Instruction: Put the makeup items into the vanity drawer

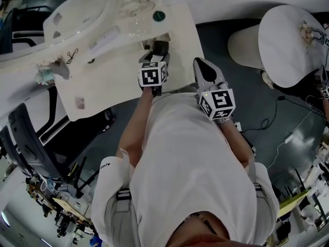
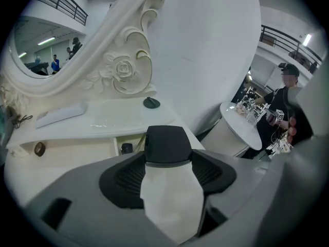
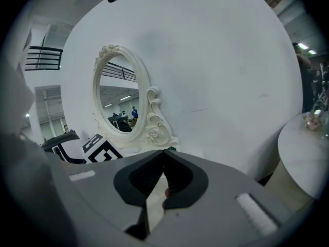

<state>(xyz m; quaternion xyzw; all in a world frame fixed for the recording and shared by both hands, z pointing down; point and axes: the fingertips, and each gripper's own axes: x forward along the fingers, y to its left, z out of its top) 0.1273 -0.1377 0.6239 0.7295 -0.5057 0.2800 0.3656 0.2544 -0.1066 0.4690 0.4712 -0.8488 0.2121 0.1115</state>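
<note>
Left gripper view: black-capped white bottle between the left tongs

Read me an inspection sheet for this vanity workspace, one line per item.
Surface: white vanity top, mostly bare, mirror behind.
Job's things: white bottle with black cap in the left gripper; dark green round item on the shelf.
Clutter: small dark trinket on the top.
Grippers: left gripper shut on the bottle; right gripper fingers together, nothing clearly held.
Cables: black cable on the floor, right.
Surroundings: round white table right; black chair left.
</note>
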